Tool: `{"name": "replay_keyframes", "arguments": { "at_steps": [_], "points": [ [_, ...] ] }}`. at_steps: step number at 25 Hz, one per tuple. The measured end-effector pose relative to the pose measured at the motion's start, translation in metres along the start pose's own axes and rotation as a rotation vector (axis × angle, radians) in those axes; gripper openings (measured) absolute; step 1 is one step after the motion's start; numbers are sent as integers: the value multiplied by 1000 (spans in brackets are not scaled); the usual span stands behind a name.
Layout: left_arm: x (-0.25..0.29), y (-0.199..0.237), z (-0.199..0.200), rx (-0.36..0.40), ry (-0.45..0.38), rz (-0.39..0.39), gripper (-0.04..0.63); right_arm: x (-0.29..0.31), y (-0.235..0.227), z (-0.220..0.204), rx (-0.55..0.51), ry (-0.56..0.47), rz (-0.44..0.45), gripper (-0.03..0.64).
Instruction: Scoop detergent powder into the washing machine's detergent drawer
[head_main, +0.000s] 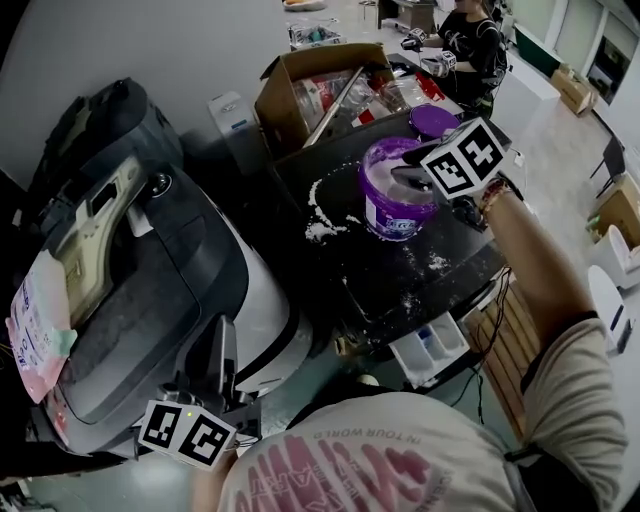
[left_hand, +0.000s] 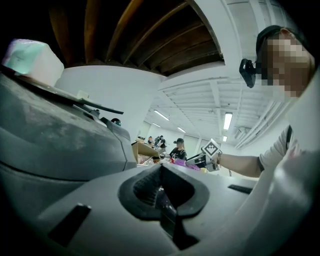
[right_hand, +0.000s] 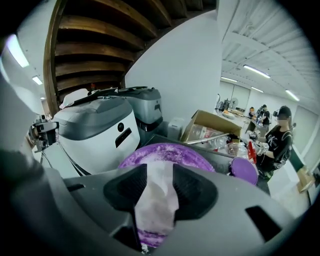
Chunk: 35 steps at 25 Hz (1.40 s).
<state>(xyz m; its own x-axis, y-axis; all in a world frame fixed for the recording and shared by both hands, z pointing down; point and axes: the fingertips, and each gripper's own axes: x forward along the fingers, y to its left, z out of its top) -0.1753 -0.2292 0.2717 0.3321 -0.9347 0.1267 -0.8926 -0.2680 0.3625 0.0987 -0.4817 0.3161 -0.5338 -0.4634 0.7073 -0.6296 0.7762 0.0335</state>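
I judge I'm loading powder: right tongs (right_hand: 159, 172) clamped on the scoop (right_hand: 156, 205) at the purple tub (head_main: 385, 215), left tongs (left_hand: 161, 182) together, and next comes a level carry to the drawer (head_main: 432, 350).

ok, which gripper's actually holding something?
The right gripper, over the purple detergent tub: its jaws clamp a powder-dusted scoop. The left gripper is shut, empty.

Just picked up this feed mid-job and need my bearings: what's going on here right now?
A person works with two handheld grippers. The right gripper is over the open purple detergent tub on the dark surface, jaws shut on what looks like a pale scoop handle. The left gripper hangs low beside the white and grey machine, jaws together and empty. The white detergent drawer stands pulled out at the dark surface's near edge. Spilled powder lies by the tub.
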Motion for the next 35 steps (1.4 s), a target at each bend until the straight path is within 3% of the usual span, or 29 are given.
{"name": "replay_keyframes", "arguments": {
  "at_steps": [9, 16, 18, 23, 29, 35],
  "points": [
    [-12, 10, 0, -3, -11, 38, 2, 17, -1, 1, 1, 66, 38, 152],
    [-15, 10, 0, -11, -15, 38, 2, 17, 9, -3, -24, 90, 58, 11],
    [-16, 12, 1, -15, -18, 42, 2, 13, 8, -3, -8, 77, 51, 8],
    [-21, 18, 0, -27, -28, 58, 2, -4, -11, 2, 44, 1, -24, 6],
    [-20, 18, -4, -39, -27, 46, 2, -24, -41, -6, 10, -22, -191, 5],
    [-17, 13, -5, -39, -28, 25, 2, -27, -34, -17, -64, -3, -212, 3]
  ]
}}
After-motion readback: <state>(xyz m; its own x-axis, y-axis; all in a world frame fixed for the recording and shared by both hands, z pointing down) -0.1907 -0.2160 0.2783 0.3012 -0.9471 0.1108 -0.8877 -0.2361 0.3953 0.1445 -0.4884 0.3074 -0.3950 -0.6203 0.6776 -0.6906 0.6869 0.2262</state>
